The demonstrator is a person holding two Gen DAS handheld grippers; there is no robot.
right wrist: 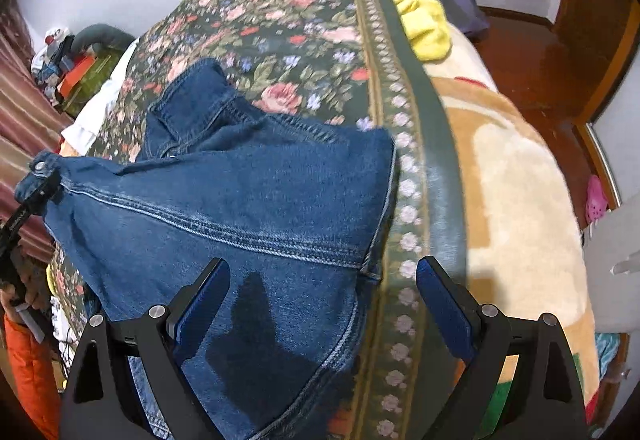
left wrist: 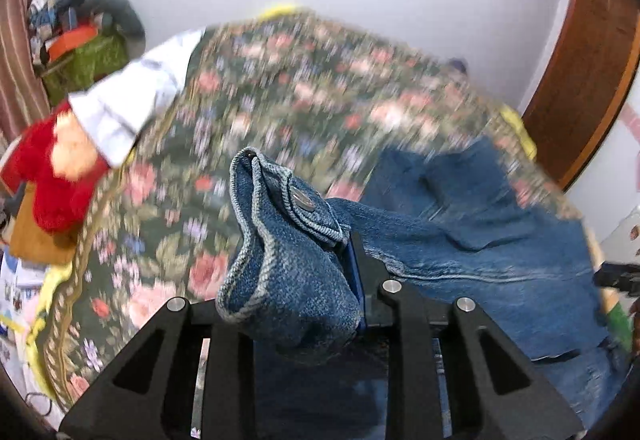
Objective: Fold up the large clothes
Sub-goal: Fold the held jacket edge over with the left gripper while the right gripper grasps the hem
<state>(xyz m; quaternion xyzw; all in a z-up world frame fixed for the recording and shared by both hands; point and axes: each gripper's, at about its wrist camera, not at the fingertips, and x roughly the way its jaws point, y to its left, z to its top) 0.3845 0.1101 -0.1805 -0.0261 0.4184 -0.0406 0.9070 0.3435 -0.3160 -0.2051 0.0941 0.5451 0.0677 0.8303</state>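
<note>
Left gripper (left wrist: 340, 268): fingers clamped on a bunched cuff or hem of the denim garment (left wrist: 480, 240). The pinched fold stands up in the lower centre of the left wrist view, with 1 metal snap button (left wrist: 303, 196) showing on a flap. Only 1 blue finger pad (left wrist: 354, 272) is visible at the right side of the bunch; the other is hidden by cloth.

Rest of the garment trails to the right of that frame and lies on the floral bedspread (left wrist: 280, 87). Background here is motion-blurred.

Right gripper (right wrist: 320, 304): fingers wide apart, nothing between them touching either pad. Left pad (right wrist: 204, 304) is over the denim; right pad (right wrist: 444, 312) is over the bedspread's green border band (right wrist: 436, 143).

In the right wrist view the denim garment (right wrist: 240, 199) fills the centre and lower left of the frame, seams running diagonally, its right edge beside the border band. Its far-left corner, with a snap, is pinched by the left gripper (right wrist: 36, 195) at the left edge of the frame.

Surroundings: red plush toy (left wrist: 48, 171) and a white cloth (left wrist: 132, 95) at middle left of the left wrist view; yellow cloth (right wrist: 424, 23) at upper right of the right wrist view; beige blanket (right wrist: 520, 207) to the right of the border; wooden floor (right wrist: 532, 71) beyond.
</note>
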